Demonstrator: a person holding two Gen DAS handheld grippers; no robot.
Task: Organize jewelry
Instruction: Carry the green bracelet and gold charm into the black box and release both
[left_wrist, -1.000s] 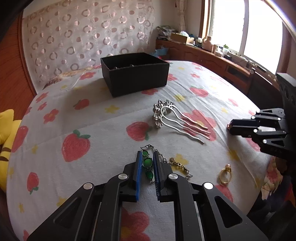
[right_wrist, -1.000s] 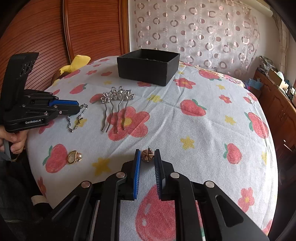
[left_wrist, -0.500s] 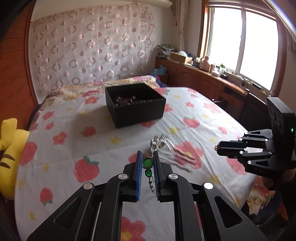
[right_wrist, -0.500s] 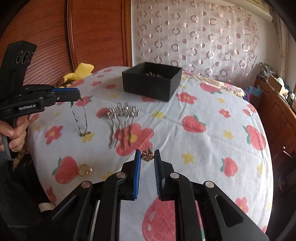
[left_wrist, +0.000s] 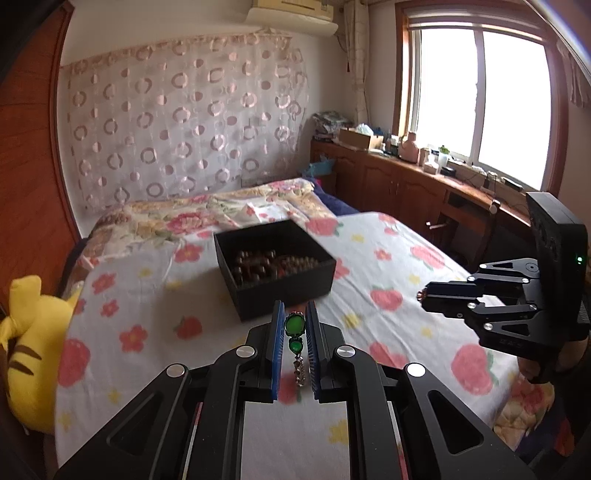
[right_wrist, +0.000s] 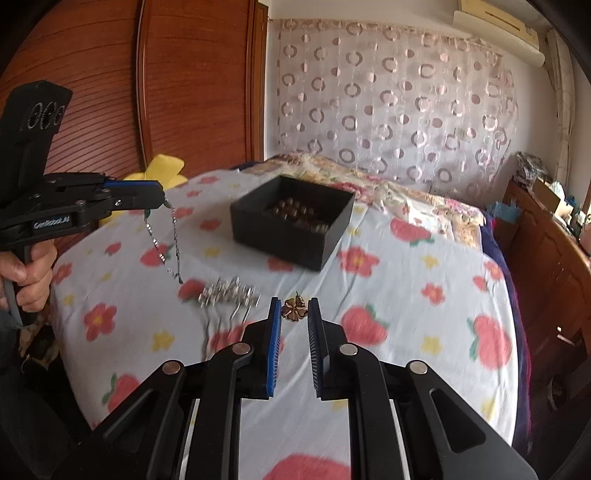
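2 hand-held grippers are raised above the bed (right_wrist: 424, 295), each pinching 1 jewelry item. Left hand-held gripper (left_wrist: 294, 325): pads pressed onto a green-stone bracelet (left_wrist: 294, 332), whose chain hangs free below the fingertips, clear of the bedsheet. Right hand-held gripper (right_wrist: 294, 314): pads clamp a gold flower-shaped earring (right_wrist: 294, 309) at the fingertips. On the strawberry-print sheet below lies 1 silver hair comb (right_wrist: 227, 295), between the 2 tools in the right wrist view. Farther back, 1 open black box (left_wrist: 275, 266) sits on the bed and contains dark beads (left_wrist: 273, 264). A yellow plush toy (left_wrist: 31, 347) rests at the bed's edge.
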